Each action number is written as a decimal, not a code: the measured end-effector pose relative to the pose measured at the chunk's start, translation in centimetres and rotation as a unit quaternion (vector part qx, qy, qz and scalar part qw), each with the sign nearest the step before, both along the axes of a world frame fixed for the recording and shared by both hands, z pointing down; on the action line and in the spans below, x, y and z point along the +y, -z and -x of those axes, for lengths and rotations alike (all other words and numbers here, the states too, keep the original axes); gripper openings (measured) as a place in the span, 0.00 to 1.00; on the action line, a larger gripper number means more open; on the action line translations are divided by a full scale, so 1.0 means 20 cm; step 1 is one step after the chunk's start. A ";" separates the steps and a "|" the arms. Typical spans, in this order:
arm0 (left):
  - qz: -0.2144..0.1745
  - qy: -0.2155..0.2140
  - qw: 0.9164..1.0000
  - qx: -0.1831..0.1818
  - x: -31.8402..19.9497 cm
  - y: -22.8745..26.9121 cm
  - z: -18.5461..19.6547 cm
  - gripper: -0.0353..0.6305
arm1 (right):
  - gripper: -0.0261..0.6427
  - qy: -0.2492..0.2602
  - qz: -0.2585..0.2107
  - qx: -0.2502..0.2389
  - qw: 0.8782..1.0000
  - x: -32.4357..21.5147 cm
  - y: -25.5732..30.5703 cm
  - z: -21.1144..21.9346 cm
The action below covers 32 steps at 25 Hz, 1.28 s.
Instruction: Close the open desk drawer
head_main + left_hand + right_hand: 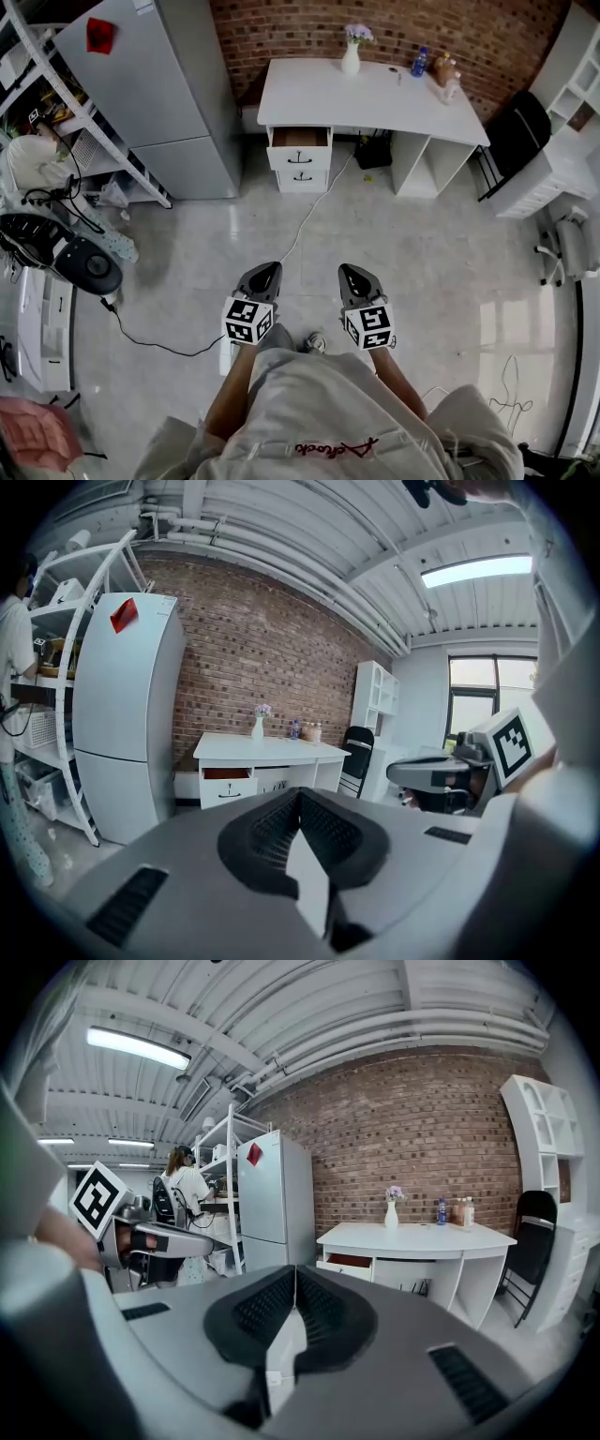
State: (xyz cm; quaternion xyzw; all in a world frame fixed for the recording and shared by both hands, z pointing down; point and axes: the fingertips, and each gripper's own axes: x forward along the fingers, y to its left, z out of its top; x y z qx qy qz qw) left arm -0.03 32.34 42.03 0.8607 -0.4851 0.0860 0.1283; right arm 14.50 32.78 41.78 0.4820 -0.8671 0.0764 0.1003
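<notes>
Well back from the open drawer (300,138), left hand-held gripper (269,268) and right hand-held gripper (350,270) are each pressed together, empty.

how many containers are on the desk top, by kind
vase: 1
blue bottle: 1
other bottles: 2, side by side at the far end; the right gripper view shows them best
total: 4
</notes>
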 end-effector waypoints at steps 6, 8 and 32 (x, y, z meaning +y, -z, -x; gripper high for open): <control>0.008 0.015 1.000 -0.003 0.00 -0.03 0.01 0.07 | 0.07 0.012 0.016 0.004 1.000 -0.02 -0.06 0.01; 0.006 0.020 1.000 -0.001 -0.02 -0.03 0.02 0.07 | 0.07 0.014 0.015 0.004 1.000 -0.05 -0.07 0.01; 0.009 0.027 0.999 0.027 -0.89 -0.14 0.18 0.07 | 0.07 0.017 0.046 0.035 0.998 -0.88 -0.19 0.20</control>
